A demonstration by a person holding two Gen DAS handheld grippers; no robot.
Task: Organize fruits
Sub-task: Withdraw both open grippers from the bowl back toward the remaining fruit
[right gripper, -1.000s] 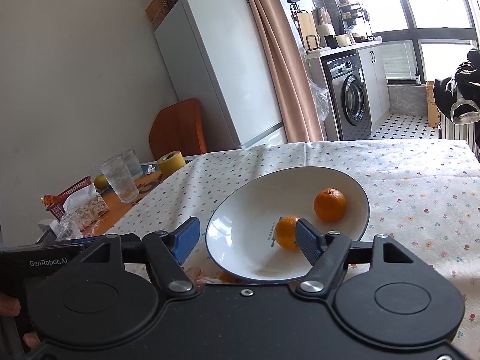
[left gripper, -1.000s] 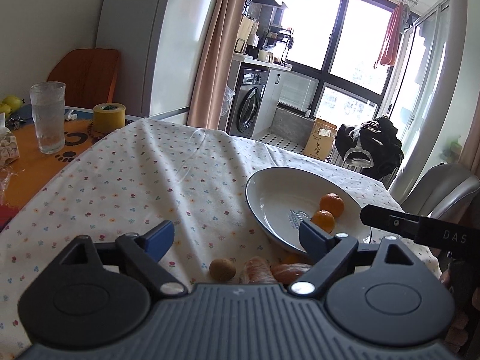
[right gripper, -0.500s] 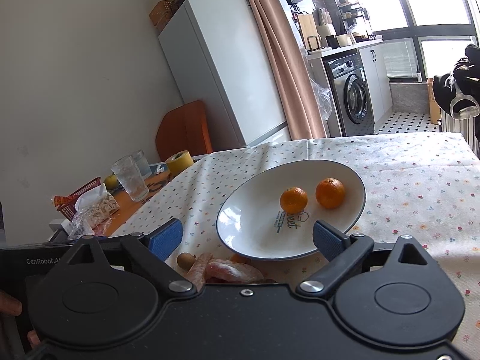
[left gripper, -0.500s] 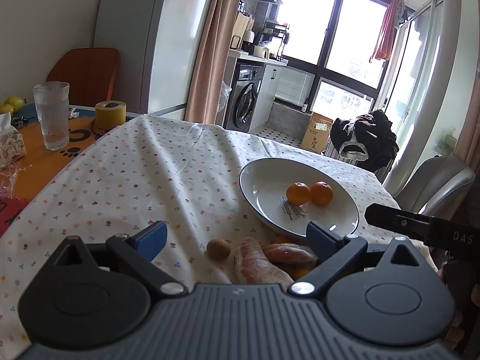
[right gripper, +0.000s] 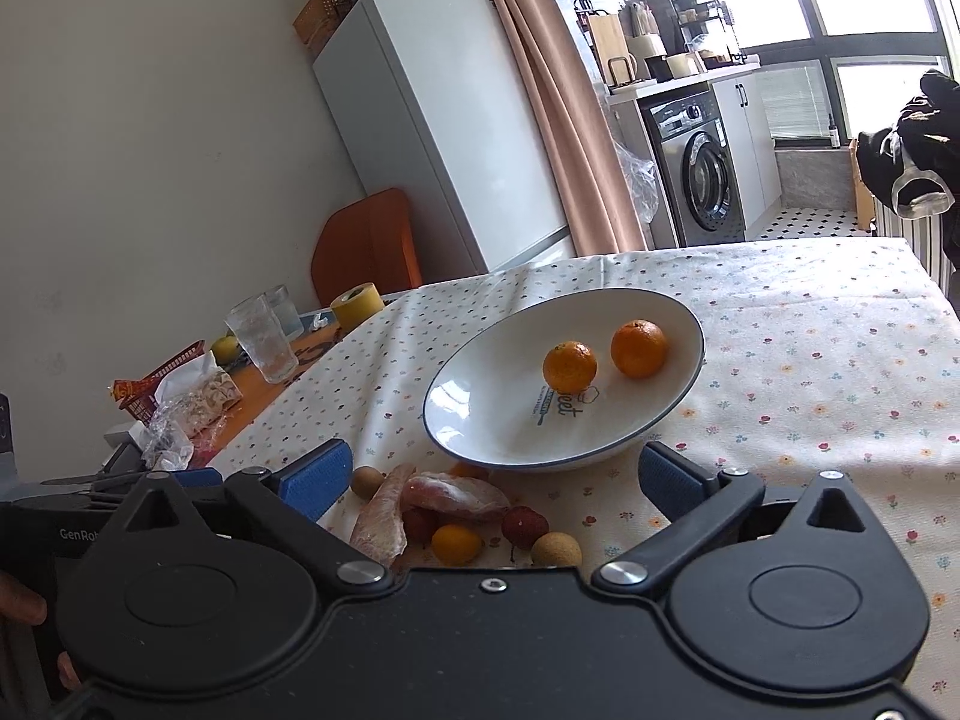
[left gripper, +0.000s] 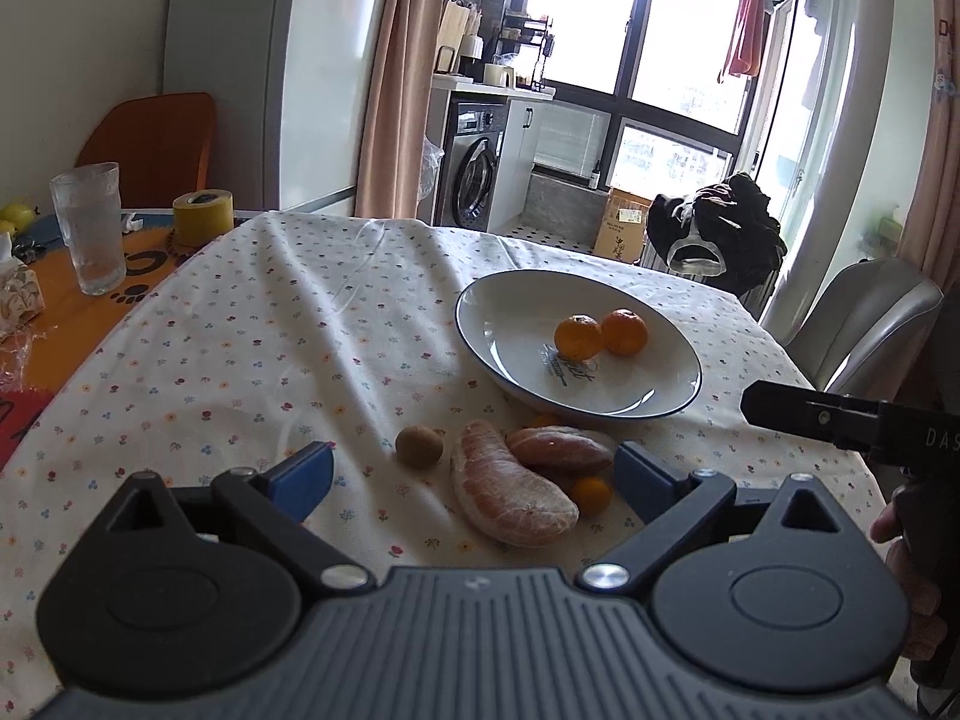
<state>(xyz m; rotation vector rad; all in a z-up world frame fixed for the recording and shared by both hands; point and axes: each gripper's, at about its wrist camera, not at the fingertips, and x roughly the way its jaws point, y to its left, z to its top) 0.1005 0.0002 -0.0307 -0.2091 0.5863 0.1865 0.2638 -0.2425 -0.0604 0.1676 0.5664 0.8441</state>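
Hovering low over the tabletop, the left tongs are spread wide and empty, with a loose pile of fruit just ahead between their blue pads. That pile holds two peeled pomelo segments, a small brown longan, a kumquat and a red lychee, all lying on the flowered cloth beside the white plate. Two tangerines sit inside the plate, near each other. The right tongs are also wide apart, gripping nothing.
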